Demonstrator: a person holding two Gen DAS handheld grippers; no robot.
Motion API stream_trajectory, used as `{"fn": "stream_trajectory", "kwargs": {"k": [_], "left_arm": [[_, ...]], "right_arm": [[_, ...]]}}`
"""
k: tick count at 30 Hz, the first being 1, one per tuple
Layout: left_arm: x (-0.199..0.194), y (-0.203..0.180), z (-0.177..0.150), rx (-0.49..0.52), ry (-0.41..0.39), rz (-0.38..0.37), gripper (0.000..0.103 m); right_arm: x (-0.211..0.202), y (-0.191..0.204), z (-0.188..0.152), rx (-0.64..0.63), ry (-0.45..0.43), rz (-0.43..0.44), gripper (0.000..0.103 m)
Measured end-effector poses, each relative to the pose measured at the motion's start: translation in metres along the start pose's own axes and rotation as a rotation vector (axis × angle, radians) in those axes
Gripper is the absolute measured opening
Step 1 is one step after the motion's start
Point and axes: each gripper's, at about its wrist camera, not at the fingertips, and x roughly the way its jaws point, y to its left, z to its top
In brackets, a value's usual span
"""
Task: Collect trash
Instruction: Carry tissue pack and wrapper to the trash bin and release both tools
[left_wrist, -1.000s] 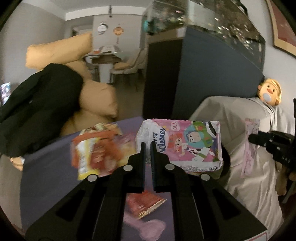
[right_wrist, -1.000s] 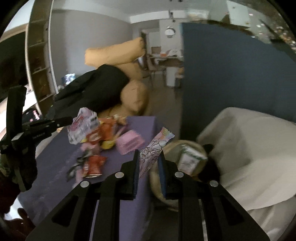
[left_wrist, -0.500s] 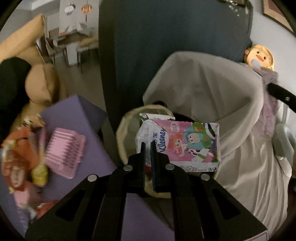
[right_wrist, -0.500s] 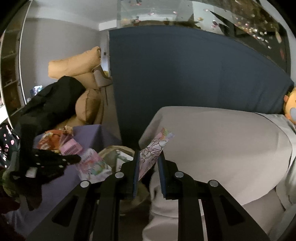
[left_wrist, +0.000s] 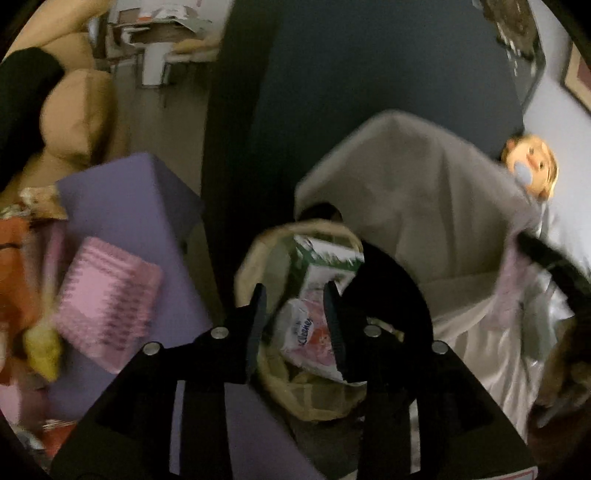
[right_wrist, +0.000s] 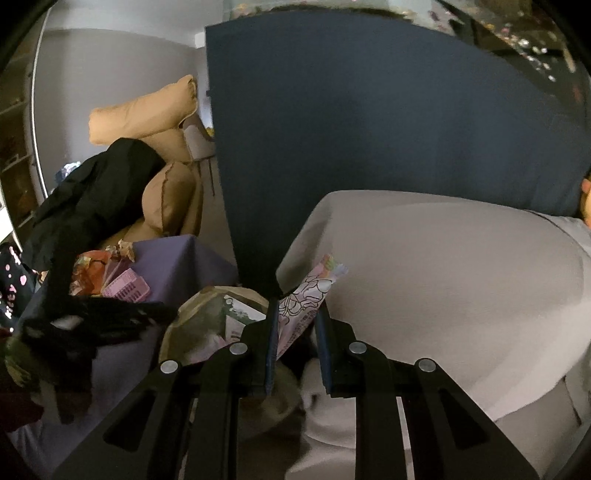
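The left claw (left_wrist: 295, 314) hangs right over the woven basket (left_wrist: 258, 258), which stands on the floor just off the corner of the purple-covered desk (left_wrist: 147, 192); its jaws are opening, and the Kleenex tissue pack (left_wrist: 306, 332) shows between them but free of the pads, lying in the basket beside a green-and-white carton (left_wrist: 321, 258). The right claw (right_wrist: 295, 332) is clamped on a long pink-patterned wrapper (right_wrist: 308, 295), whose long axis runs up and away from the fingers toward the grey-draped seat (right_wrist: 443, 277). From that claw the basket (right_wrist: 192, 310) lies down and to the left, so a short carry that way should bring the wrapper above the rim. More wrappers (right_wrist: 92, 269) wait near the desk's far edge.
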Motion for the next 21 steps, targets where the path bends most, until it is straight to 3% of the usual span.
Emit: {"fn": "stream_trajectory", "kwargs": {"k": [2, 8, 12, 18, 20, 21], "left_arm": [[-0.019, 0.011, -0.001, -0.009, -0.029, 0.021, 0.041], [-0.083, 0.056, -0.024, -0.044, -0.104, 0.145, 0.048], [-0.11, 0.093, -0.048, -0.124, -0.106, 0.176, 0.049], [-0.136, 0.126, -0.078, -0.161, -0.119, 0.219, 0.049], [-0.146, 0.137, -0.085, -0.181, -0.131, 0.218, 0.052], [-0.149, 0.141, -0.088, -0.189, -0.138, 0.215, 0.054]], "right_arm": [[0.013, 0.01, -0.001, 0.0, 0.017, 0.025, 0.019], [0.063, 0.044, -0.011, -0.025, 0.101, 0.054, 0.019], [0.096, 0.059, -0.025, -0.023, 0.173, 0.058, 0.019], [0.136, 0.076, -0.04, -0.052, 0.267, 0.027, 0.019], [0.148, 0.079, -0.045, -0.043, 0.316, 0.032, 0.021], [0.154, 0.078, -0.047, -0.031, 0.344, 0.038, 0.027]]}}
